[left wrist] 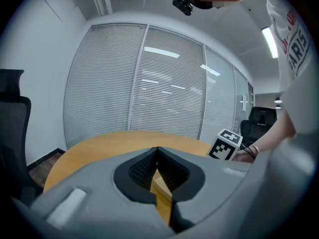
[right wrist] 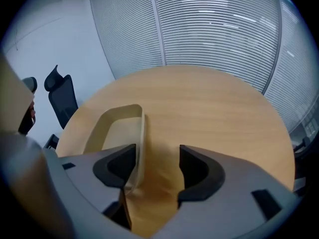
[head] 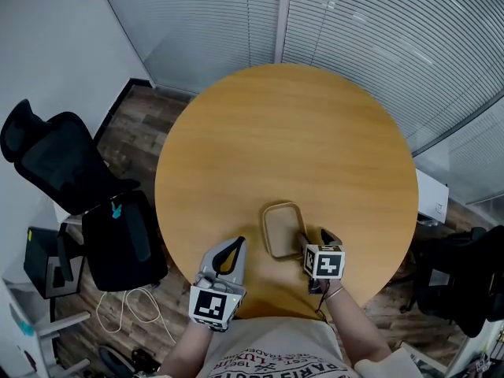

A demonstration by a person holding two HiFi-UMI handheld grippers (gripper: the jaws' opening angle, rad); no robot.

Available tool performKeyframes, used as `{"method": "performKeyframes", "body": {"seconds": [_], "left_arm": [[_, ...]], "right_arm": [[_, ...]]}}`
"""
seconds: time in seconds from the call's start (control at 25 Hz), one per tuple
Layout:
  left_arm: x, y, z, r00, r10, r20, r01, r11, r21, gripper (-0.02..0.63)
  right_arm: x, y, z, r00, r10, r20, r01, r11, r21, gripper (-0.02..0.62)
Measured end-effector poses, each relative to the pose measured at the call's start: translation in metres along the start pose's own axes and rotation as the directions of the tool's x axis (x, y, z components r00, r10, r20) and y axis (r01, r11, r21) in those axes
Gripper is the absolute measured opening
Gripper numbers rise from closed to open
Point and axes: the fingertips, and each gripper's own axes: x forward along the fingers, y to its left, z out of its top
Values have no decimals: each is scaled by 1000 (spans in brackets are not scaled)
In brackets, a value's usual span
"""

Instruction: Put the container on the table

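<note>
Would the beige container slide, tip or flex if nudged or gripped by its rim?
The container looks thin-walled and empty, so probably light. Low and wide on the smooth table, it would likely slide rather than tip. Its thin rim, inside the open right gripper, may flex if pinched.

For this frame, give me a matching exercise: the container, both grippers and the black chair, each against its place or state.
1. container
2. left gripper
3. right gripper
4. black chair

A. jaws apart
B. on the floor
C. jaws together, nothing between them
D. resting on the table

Pairs: 1-D, 2-C, 3-A, 4-B
</note>
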Motion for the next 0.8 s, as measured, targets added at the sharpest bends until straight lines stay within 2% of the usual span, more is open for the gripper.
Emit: {"method": "performKeyframes", "body": {"seconds": [0.2, 0.32, 0.48, 0.56, 0.64, 0.8], "left_arm": [[-8, 1, 5, 1000, 16, 18, -16, 1000, -9, 6], [-12, -1, 14, 999, 20, 41, -19, 1000, -15, 6], [-20, -7, 26, 997, 22, 70, -22, 1000, -8, 6], [-24, -10, 33, 996, 20, 85, -21, 1000, 4, 6], [-28, -12, 42, 995, 17, 102, -19, 1000, 20, 6], [-35, -15, 65, 989, 17, 146, -26, 998, 61, 6]], "right_arm": [[-23, 5, 15, 998, 2, 62, -3, 1000, 10, 178], [-44, 7, 31, 992, 0, 126, -3, 1000, 21, 22], [-75, 15, 54, 975, 25, 219, -31, 999, 23, 8], [-94, 21, 66, 958, 43, 283, -46, 999, 4, 8], [-117, 30, 82, 921, 68, 383, -57, 998, -38, 8], [-171, 44, 112, 791, 114, 602, -9, 985, -174, 6]]}}
